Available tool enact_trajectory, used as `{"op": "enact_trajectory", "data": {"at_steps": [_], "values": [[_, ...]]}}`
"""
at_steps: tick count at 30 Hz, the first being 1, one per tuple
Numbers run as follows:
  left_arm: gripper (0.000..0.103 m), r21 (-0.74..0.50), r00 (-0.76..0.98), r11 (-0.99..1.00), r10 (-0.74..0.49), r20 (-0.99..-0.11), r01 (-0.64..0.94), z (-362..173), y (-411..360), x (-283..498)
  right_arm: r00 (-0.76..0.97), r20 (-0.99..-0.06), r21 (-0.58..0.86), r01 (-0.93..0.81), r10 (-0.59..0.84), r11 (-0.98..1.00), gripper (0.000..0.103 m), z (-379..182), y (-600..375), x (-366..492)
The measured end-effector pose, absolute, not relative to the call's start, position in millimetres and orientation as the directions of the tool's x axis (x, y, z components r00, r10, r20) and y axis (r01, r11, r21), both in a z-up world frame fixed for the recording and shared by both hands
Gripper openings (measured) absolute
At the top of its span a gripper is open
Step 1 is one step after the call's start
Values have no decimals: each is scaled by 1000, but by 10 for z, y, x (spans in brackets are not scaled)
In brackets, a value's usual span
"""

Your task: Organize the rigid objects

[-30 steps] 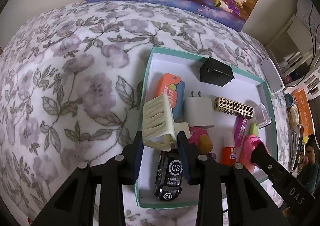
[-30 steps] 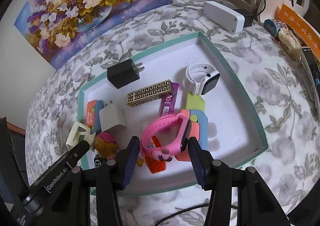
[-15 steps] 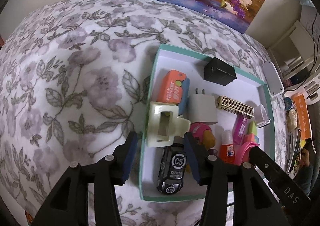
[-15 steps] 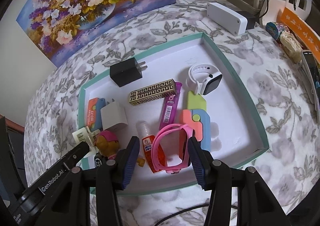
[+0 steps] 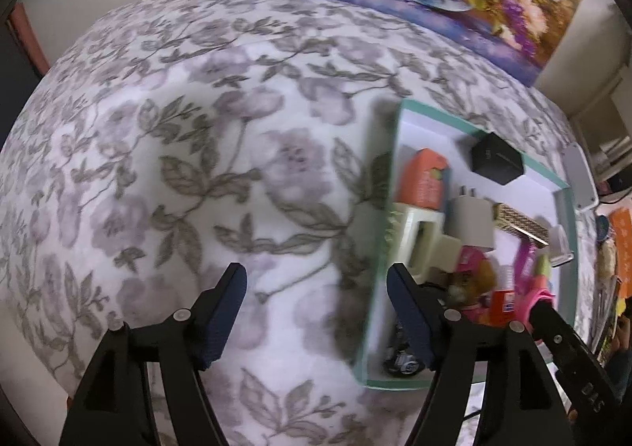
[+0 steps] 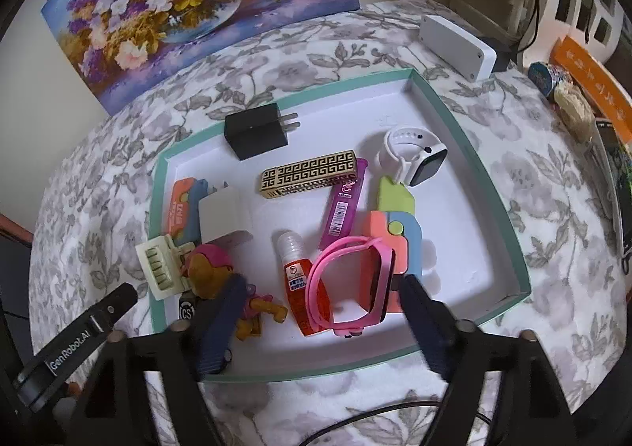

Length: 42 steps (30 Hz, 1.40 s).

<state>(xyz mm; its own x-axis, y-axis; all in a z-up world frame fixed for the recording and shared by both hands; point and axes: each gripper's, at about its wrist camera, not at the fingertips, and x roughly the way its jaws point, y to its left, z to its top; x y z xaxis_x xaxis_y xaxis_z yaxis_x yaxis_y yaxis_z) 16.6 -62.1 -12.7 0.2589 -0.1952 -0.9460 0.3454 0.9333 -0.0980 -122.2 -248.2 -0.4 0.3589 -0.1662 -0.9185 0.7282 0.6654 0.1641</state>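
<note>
left tongs (image 5: pixel 316 284): black arms, navy pads, silver screws | right tongs (image 6: pixel 316 302): same, black cable

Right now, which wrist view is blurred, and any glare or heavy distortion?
Left wrist view: motion-smeared, the tray edge and floral cloth soft; only the left claw reads crisp. Right wrist view: sharp, labels on the glue bottle legible, soft shadows, no glare. Both: strong fisheye bowing, dark corners.

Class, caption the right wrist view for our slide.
Right gripper opening above a pink watch in the teal tray.
</note>
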Motion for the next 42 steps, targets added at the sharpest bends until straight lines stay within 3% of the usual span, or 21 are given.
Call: {"op": "enact_trajectory", "data": {"at_steps": [2,5,11,24,42], "values": [[75,-83,257,937,-177,-950,338,-153,-573,168,358,-919,160,721,-165,674,90,-7,-2453,-1212],[87,-48,267,942,-143,-953,332,-181,-515,154,364,-917,162,716,-165,679,101,-6,-2426,-1222],[95,-13,301,945,-117,-947,327,-156,-360,111,377,-909,156,705,-179,692,103,16,-2342,-1278],[96,-21,371,943,-151,-916,332,97,-93,29,420,-879,121,651,-224,749,103,186,-2003,-1306],[96,59,417,932,-102,-903,357,259,106,15,421,-870,87,646,-258,759,103,297,-1858,-1338]]}}
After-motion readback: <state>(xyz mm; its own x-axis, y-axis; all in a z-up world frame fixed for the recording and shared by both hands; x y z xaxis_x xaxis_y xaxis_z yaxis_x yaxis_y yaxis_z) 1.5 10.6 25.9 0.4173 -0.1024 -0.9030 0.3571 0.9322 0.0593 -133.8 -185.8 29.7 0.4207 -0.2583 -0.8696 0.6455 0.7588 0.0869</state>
